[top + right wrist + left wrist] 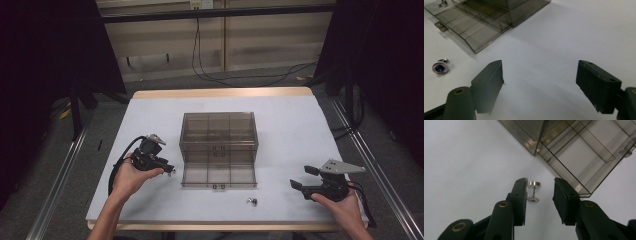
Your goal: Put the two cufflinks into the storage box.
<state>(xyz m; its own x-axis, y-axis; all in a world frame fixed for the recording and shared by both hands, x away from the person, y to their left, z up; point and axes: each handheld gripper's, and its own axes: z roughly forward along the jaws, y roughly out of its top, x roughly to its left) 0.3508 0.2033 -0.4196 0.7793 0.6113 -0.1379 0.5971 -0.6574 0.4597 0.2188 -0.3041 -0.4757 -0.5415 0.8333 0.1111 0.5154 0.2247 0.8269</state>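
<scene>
On the white table (300, 130) an open box (218, 150) stands empty. One cufflink (533, 191) is straddled, ungripped, by the left gripper (539, 187); another cufflink (440, 67) lies loose. The right gripper (539, 75) is wide open, empty.

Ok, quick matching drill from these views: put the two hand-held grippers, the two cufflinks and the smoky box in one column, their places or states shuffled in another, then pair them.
1. left hand-held gripper
2. right hand-held gripper
3. silver cufflink
4. blue-faced cufflink
5. smoky clear box

A. lies alone on the white table near the front edge
B. jaws wide apart over bare table
C. drawer pulled out, compartments inside
D. jaws either side of a cufflink
E. between two black jaws, beside the box corner

Pairs: 1-D, 2-B, 3-E, 4-A, 5-C
</scene>
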